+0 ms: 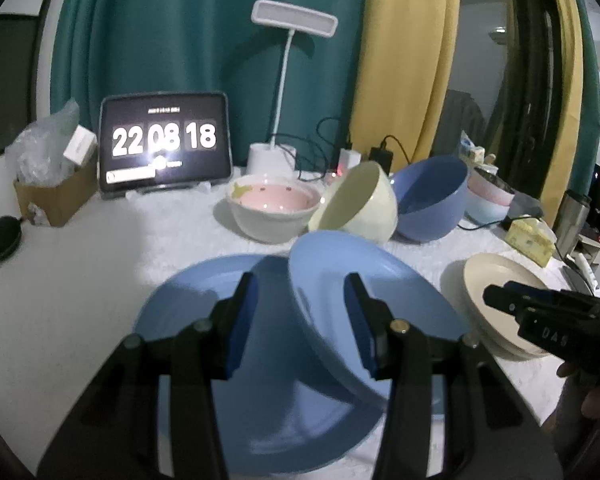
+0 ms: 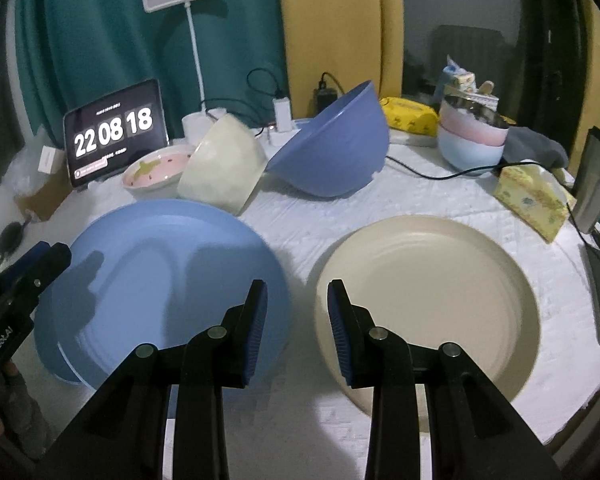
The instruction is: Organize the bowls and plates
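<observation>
Holding both sets of fingers partly spread, pinching nothing. Hovering the left gripper (image 1: 300,312) low over the upper blue plate (image 1: 352,280), pads to either side of its raised part but apparently not pressing. Poising the right gripper (image 2: 297,312) above the table (image 2: 300,216), over the gap between that plate and the cream plate (image 2: 428,292), touching neither.

Likely trouble: closing the left pads on a sloping rim, catching only a thin edge, then letting the plate slide off the lower blue plate (image 1: 180,312) or clatter flat. Equally, pushing too far forward and nudging the cream bowl (image 2: 220,168) just behind, lying on its side and free to roll against the pink bowl (image 2: 156,168) or the blue bowl (image 2: 332,152), itself tipped over.

Round, so no long axis to speak of on any plate. Upper blue plate face up but canted, sitting skew on the lower one, left of the table's middle. Cream plate flat, face up, to the right. Cream bowl's mouth pointing sideways toward the pink bowl, axis roughly level.
</observation>
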Available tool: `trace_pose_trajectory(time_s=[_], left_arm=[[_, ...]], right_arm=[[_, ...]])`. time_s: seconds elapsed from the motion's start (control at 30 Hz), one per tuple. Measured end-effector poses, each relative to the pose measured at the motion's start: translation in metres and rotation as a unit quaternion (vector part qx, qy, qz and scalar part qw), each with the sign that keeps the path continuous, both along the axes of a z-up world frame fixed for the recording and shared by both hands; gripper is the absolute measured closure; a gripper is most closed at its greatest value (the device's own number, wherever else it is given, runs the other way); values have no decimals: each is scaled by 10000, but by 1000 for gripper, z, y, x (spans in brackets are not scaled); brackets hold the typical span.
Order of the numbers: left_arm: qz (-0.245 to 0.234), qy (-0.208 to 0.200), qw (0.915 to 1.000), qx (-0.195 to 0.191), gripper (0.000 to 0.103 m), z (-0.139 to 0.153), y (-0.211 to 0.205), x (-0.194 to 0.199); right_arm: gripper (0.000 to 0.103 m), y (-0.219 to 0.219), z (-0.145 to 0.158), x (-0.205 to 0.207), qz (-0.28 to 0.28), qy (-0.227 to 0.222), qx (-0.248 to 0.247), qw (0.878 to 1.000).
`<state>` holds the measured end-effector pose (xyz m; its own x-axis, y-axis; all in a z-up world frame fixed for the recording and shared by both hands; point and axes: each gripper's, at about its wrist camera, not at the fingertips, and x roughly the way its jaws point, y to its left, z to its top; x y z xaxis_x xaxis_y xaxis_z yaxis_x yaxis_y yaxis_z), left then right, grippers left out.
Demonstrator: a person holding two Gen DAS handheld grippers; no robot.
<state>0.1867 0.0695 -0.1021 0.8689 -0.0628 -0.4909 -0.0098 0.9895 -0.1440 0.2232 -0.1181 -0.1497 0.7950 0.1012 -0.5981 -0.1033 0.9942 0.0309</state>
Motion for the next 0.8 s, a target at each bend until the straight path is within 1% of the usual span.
trace_pose_trajectory(time_s=[0.33, 0.4, 0.5, 0.67, 0.8], left_arm=[[94, 413, 9991, 1, 56, -20, 8, 13], [95, 436, 9990, -55, 56, -22, 10, 15], [95, 430, 9990, -26, 55, -23, 9, 15], [153, 552, 9984, -35, 55, -25, 13, 17], [187, 704, 9973, -67, 55, -28, 15, 21]], right_arm=[[69, 16, -19, 15, 78, 260, -44, 9996], [69, 17, -19, 15, 71, 244, -63, 9997], [69, 18, -20, 16, 75, 238, -89, 9996], [69, 19, -17, 15, 24, 154, -147, 9998], [68, 17, -20, 16, -7, 195, -130, 9997]])
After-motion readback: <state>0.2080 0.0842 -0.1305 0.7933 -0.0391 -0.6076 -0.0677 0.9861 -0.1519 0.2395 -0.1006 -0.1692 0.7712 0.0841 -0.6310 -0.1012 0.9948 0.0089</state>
